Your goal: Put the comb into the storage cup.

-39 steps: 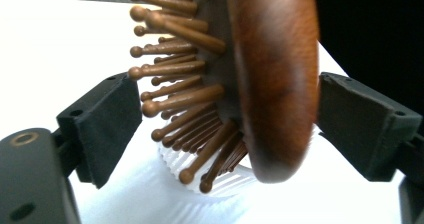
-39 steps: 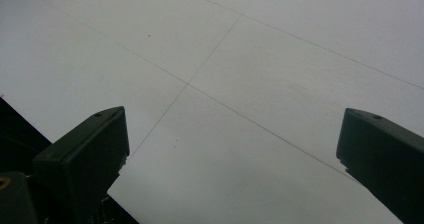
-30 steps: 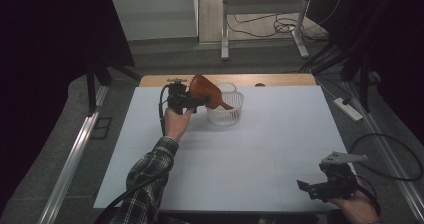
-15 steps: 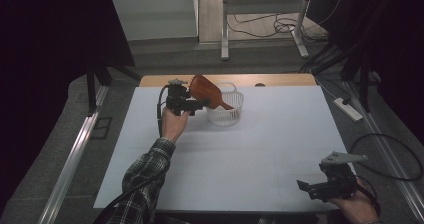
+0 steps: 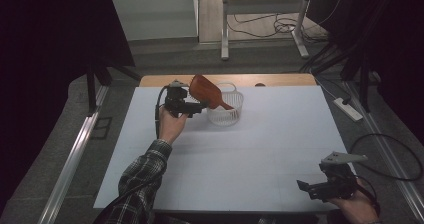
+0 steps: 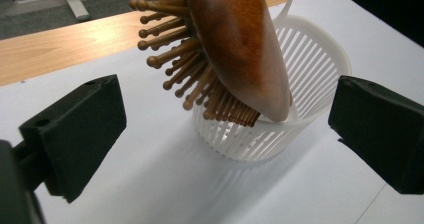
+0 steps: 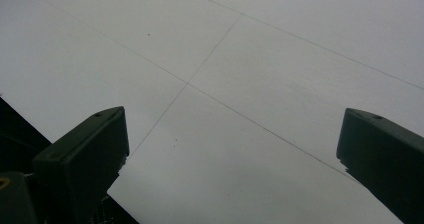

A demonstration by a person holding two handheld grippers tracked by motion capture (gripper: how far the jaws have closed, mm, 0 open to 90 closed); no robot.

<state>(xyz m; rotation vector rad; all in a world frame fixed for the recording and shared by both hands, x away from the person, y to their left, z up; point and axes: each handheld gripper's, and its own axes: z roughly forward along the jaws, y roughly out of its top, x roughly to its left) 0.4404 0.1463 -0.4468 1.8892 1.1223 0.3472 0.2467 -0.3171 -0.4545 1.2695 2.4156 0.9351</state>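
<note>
Since the earlier high view, the left gripper has just spread its jaws, releasing one wooden hairbrush that leans inside one white basket; the right gripper stays put. Left gripper view: jaws apart, clear of the brush. Right gripper view: jaws released over the white table; no writing is legible.

The high view is dim and grainy, its edges sunk in black; only the white counter catches soft light from above. In the left gripper view the brush shows sharp, with faint glare, and the basket casts a soft shadow; the near tongs blur slightly
</note>
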